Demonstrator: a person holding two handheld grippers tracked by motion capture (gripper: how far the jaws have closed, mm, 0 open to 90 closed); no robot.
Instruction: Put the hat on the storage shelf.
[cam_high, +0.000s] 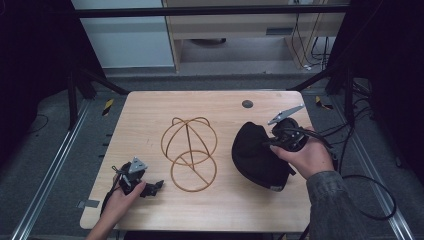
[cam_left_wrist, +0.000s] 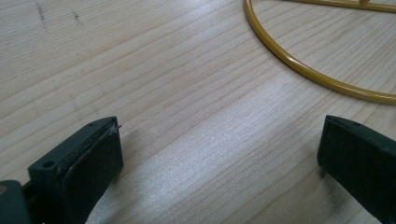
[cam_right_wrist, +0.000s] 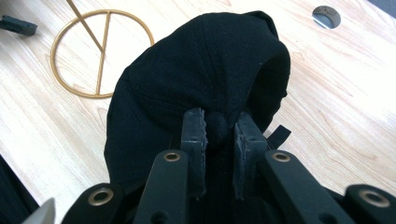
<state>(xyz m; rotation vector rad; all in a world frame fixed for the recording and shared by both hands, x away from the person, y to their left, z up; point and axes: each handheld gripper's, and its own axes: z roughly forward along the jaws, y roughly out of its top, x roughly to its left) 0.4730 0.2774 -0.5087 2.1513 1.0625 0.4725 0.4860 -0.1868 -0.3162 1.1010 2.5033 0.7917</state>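
At the lower left of the high view, the person's left hand (cam_high: 120, 200) rested on the near edge of the wooden desk (cam_high: 150, 107), holding the left gripper (cam_high: 159, 185), whose fingers pointed toward the frame's centre. In the left gripper view those fingers (cam_left_wrist: 88, 163) stood spread wide over bare wood, with nothing between them and the yellow ring of the stand's base curving across the upper right of that frame. A sleeve (cam_high: 332, 205) came in from the lower right of the high view, and the right hand (cam_high: 307, 157) gripped the right gripper (cam_high: 267, 144) at the right-centre of the frame, with its cable looping off past the desk's right edge. In the right gripper view the fingers (cam_right_wrist: 194, 135) were pinching a fold of black fabric at the back of the black cap (cam_right_wrist: 187, 79), which bulged up and away from them toward the frame's top. In the high view the cap (cam_high: 255, 155) sat right of centre, its near end low over the desk and its far end at the gripper. Just left of it, at the frame's centre, stood the gold wire hat stand (cam_high: 189, 150), apart from the cap. Farther off, a small round grey hole (cam_high: 247, 104) marked the desk near its far edge, and beyond the desk lay grey floor.
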